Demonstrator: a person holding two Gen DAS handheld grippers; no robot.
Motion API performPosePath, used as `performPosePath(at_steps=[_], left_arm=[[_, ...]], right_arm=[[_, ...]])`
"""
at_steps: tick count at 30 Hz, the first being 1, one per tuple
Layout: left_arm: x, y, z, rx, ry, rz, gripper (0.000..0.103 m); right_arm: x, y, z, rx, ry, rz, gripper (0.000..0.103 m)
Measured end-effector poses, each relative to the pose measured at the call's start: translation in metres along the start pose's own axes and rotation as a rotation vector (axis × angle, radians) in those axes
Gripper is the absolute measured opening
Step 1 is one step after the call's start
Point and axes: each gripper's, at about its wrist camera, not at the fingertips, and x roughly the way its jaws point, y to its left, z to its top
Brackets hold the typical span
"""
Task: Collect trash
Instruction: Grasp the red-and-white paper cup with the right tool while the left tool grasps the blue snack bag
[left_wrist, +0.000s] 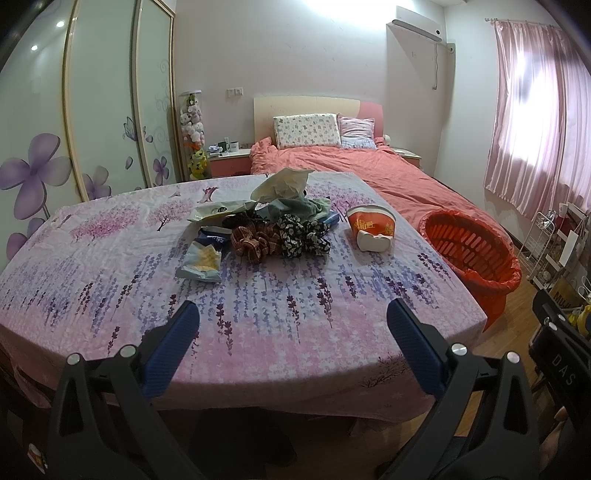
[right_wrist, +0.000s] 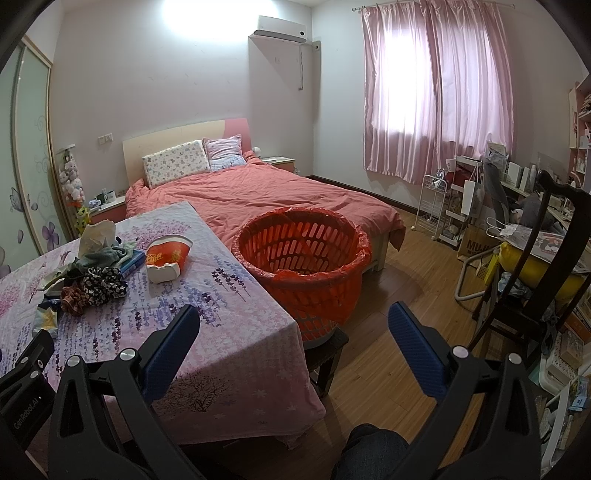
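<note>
A pile of items lies on the floral tablecloth (left_wrist: 258, 314): a red paper cup (left_wrist: 371, 227) on its side, a crumpled cream bag (left_wrist: 280, 182), a pale snack wrapper (left_wrist: 201, 262), a blue wrapper (left_wrist: 214, 236), a plaid scrunchie (left_wrist: 255, 240) and a black floral scrunchie (left_wrist: 303, 236). An orange basket (left_wrist: 472, 251) lined with a red bag stands off the table's right edge. My left gripper (left_wrist: 291, 325) is open and empty over the near table edge. My right gripper (right_wrist: 293, 325) is open and empty, near the basket (right_wrist: 303, 254). The cup (right_wrist: 168, 258) also shows there.
A bed with a coral duvet (right_wrist: 258, 195) lies behind the table. A dark wooden chair (right_wrist: 535, 266), a white wire rack (right_wrist: 436, 206) and cluttered shelves stand at the right. Wood floor (right_wrist: 399, 295) lies between the basket and the chair. A wardrobe (left_wrist: 92, 110) is at the left.
</note>
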Motion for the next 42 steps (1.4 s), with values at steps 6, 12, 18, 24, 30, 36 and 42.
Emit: performPosePath(at_steps=[6, 12, 18, 24, 30, 36, 42], left_arm=[[0.007, 0.003, 0.0, -0.017, -0.005, 0.005, 0.099], [0.029, 0.027, 0.008, -0.08, 0.02, 0.025, 0.099], [0.058, 0.055, 0.019, -0.093, 0.038, 0.058, 0.099], [0.096, 0.097, 0.029, -0.13, 0.082, 0.112, 0.099], [0.128, 0.135, 0.033, -0.158, 0.13, 0.143, 0.099], [0.156, 0.144, 0.038, -0.156, 0.167, 0.114, 0.099], [0.182, 0.139, 0.045, -0.129, 0.207, 0.092, 0.096]], right_arm=[[0.003, -0.001, 0.003, 0.0, 0.001, 0.012, 0.101], [0.024, 0.015, 0.008, -0.012, 0.035, 0.056, 0.101], [0.049, 0.04, 0.015, -0.038, 0.073, 0.123, 0.101], [0.09, 0.069, 0.027, -0.037, 0.147, 0.212, 0.096], [0.134, 0.103, 0.036, -0.055, 0.227, 0.275, 0.093], [0.172, 0.131, 0.039, -0.084, 0.297, 0.288, 0.093], [0.193, 0.144, 0.038, -0.102, 0.348, 0.275, 0.087]])
